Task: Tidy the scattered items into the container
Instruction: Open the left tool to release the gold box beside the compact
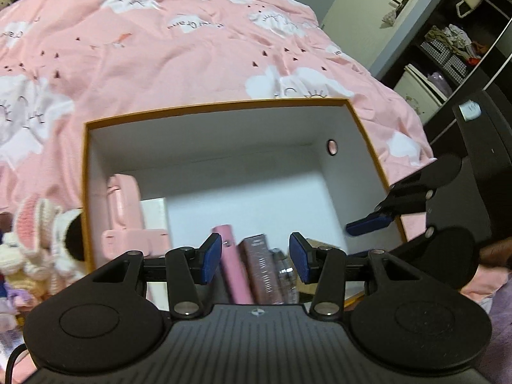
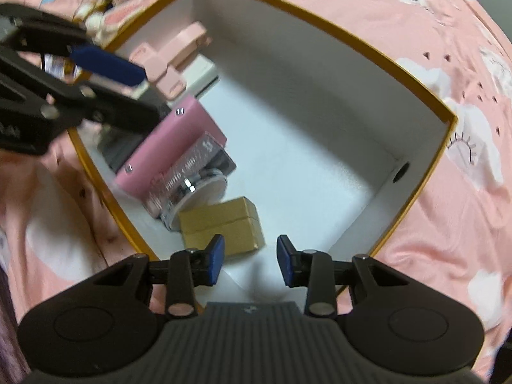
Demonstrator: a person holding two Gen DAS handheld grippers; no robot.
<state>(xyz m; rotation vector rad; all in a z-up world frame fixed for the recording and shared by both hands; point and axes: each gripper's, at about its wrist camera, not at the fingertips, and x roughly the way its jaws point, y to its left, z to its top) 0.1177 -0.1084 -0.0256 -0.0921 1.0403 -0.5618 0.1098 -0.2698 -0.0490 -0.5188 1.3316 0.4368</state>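
Where cardboard walls rise, boxy container.

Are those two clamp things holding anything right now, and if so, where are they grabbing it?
Nothing is held. The left gripper and the right gripper both hang open over the box, with no item between their pads.

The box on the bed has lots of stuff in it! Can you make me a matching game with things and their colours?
Things:
1. box rim
2. small carton
3. bedspread
4. gripper pads

Colours:
A. blue
B. pink with white clouds
C. orange
D. plain brown

Pairs: 1-C, 2-D, 3-B, 4-A
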